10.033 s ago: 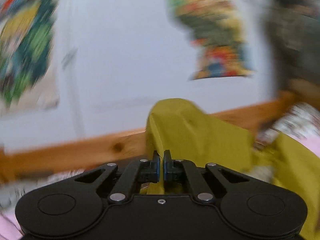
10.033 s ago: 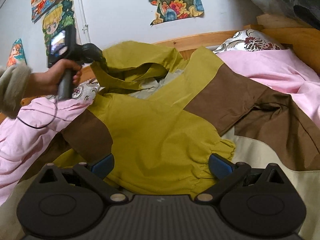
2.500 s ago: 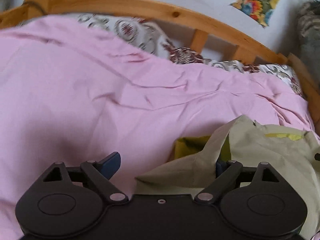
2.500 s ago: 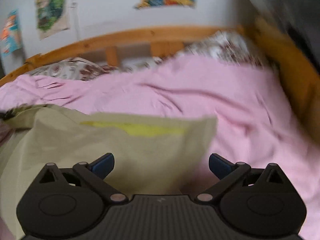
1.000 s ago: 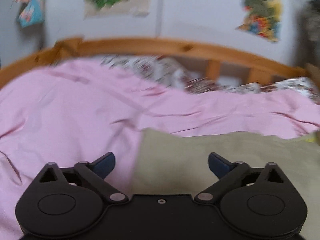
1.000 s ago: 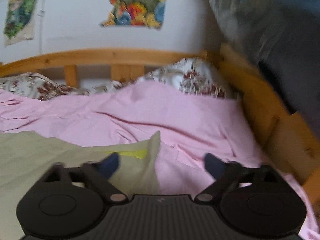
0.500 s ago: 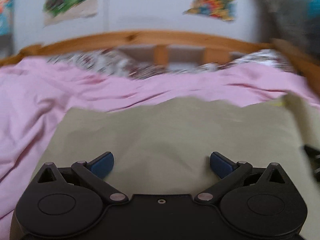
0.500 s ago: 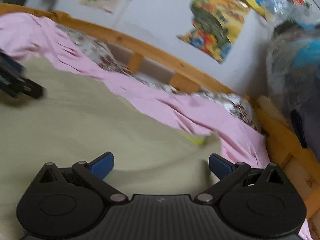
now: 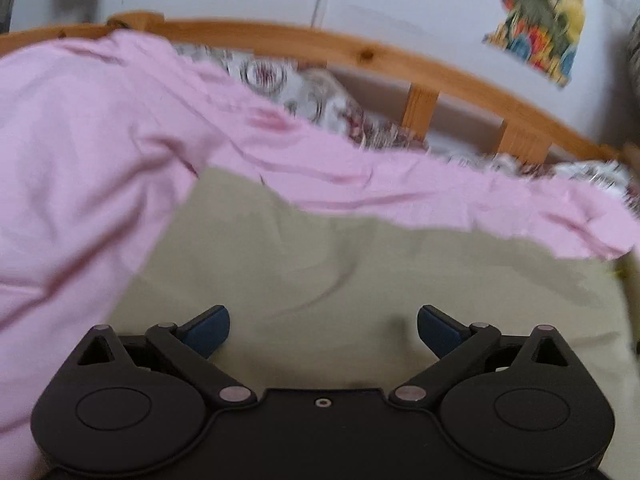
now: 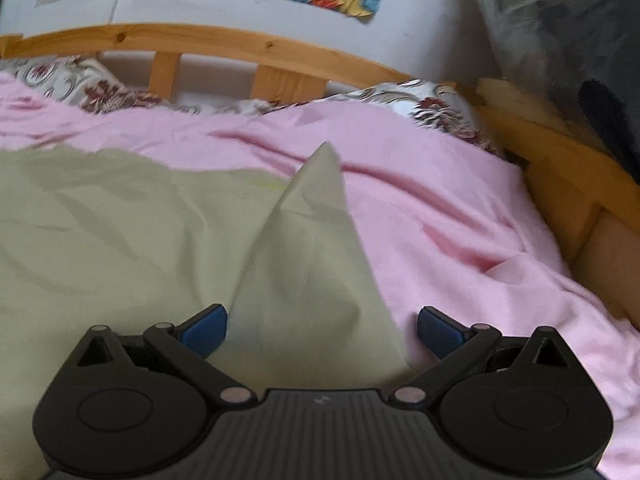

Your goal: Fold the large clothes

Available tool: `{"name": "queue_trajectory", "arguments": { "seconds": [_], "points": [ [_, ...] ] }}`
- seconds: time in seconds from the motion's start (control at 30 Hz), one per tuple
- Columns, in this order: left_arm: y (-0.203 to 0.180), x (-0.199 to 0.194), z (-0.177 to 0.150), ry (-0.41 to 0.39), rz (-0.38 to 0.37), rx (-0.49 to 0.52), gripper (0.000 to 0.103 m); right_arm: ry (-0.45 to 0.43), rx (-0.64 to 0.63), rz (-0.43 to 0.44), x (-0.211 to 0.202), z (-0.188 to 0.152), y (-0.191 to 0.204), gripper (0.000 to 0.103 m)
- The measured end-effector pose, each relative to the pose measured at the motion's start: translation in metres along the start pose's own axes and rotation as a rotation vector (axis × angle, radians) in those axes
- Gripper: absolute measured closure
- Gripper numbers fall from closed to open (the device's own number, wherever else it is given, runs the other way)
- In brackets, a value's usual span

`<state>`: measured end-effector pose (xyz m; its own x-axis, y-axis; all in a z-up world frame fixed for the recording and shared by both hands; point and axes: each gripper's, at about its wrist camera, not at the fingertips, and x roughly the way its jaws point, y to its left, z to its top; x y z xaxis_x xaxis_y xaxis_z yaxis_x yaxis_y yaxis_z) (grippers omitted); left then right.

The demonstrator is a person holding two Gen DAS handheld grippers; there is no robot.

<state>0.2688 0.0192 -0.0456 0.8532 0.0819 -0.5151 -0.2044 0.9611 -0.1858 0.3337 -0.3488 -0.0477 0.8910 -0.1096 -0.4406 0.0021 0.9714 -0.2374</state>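
Left wrist view: the left gripper (image 9: 323,330) hovers with its jaws spread wide, the blue pads (image 9: 208,330) holding nothing. Directly ahead of and beneath the fingers lies the folded garment (image 9: 340,264), a pale olive-beige panel spread flat, its far edge running across the view beyond the fingertips. To the left of the gripper and beyond the garment's far edge lies the pink bedsheet (image 9: 80,168), creased. Farther ahead sit the floral pillows (image 9: 312,100), then the wooden bed rail (image 9: 360,54) against a white wall bearing a colourful poster (image 9: 536,20).

Right wrist view: the right gripper (image 10: 322,330) is likewise spread, nothing pinched. A corner of the garment (image 10: 308,272) rises in a pointed peak between the two blue pads (image 10: 438,336), its tip ahead of the fingers; whether the cloth touches the left pad cannot be told. The rest of the garment extends flat to the gripper's left. The pink bedsheet (image 10: 440,216) fills the area ahead and to the right, with floral pillows (image 10: 432,110) and the wooden bed rail (image 10: 224,46) beyond. At far right stands a blurred grey-blue bundle (image 10: 568,40), unidentifiable.
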Motion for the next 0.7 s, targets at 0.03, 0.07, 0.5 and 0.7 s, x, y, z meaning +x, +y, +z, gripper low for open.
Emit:
{"name": "queue_trajectory", "arguments": {
  "seconds": [0.03, 0.07, 0.5, 0.7],
  "points": [
    [0.001, -0.011, 0.001, -0.015, -0.014, 0.011, 0.001, -0.033, 0.012, -0.009, -0.013, 0.005, 0.000, 0.000],
    [0.001, -0.020, 0.001, -0.032, -0.024, 0.034, 0.001, -0.076, 0.012, 0.001, -0.025, 0.011, 0.003, 0.000],
    [0.031, 0.006, -0.018, 0.028, 0.006, 0.043, 0.001, -0.063, -0.133, -0.127, 0.064, 0.034, 0.027, 0.000],
    [0.027, 0.009, -0.022, 0.029, 0.015, 0.072, 0.001, -0.018, 0.053, -0.113, 0.082, 0.030, -0.013, 0.000]
  ]
}}
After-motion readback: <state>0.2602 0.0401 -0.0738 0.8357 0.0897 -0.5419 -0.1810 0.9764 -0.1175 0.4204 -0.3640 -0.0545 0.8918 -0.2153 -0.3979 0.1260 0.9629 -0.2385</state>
